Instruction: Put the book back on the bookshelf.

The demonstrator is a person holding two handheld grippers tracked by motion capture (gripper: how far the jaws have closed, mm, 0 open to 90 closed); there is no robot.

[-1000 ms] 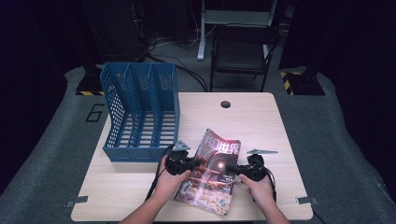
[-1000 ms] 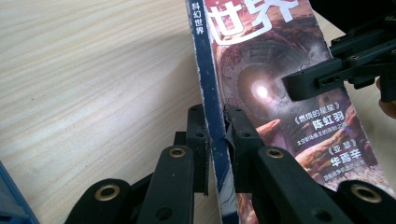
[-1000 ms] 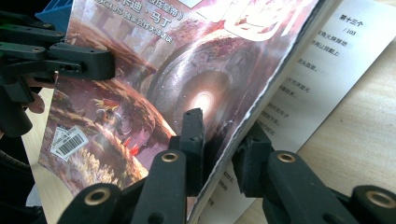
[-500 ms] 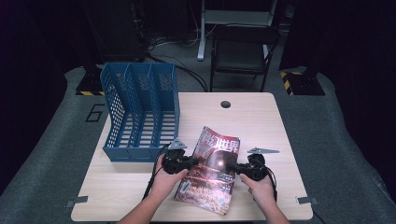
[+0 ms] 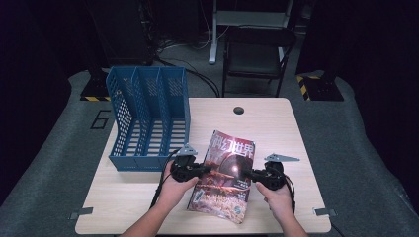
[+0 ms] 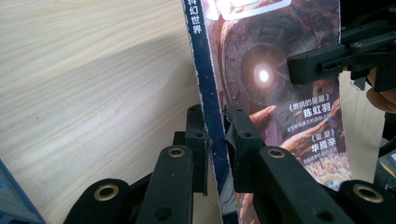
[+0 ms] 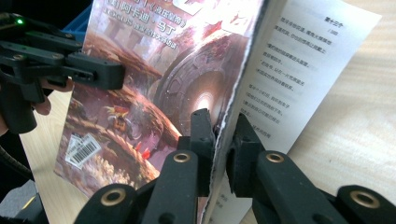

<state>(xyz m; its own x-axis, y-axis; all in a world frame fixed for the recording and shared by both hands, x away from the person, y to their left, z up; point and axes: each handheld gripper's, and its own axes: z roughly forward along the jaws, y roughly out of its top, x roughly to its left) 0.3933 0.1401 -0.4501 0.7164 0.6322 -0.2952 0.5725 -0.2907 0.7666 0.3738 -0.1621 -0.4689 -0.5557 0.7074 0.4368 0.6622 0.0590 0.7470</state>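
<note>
1 magazine (image 5: 225, 177), 2 hand-held grippers clamped on opp. edges, 1 blue file rack (image 5: 148, 116).

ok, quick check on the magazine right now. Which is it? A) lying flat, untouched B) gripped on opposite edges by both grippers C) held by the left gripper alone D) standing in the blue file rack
B: the left gripper is clamped on the spine edge of the magazine and the right gripper on the opposite page edge, while the blue file rack stands apart behind it.
</note>
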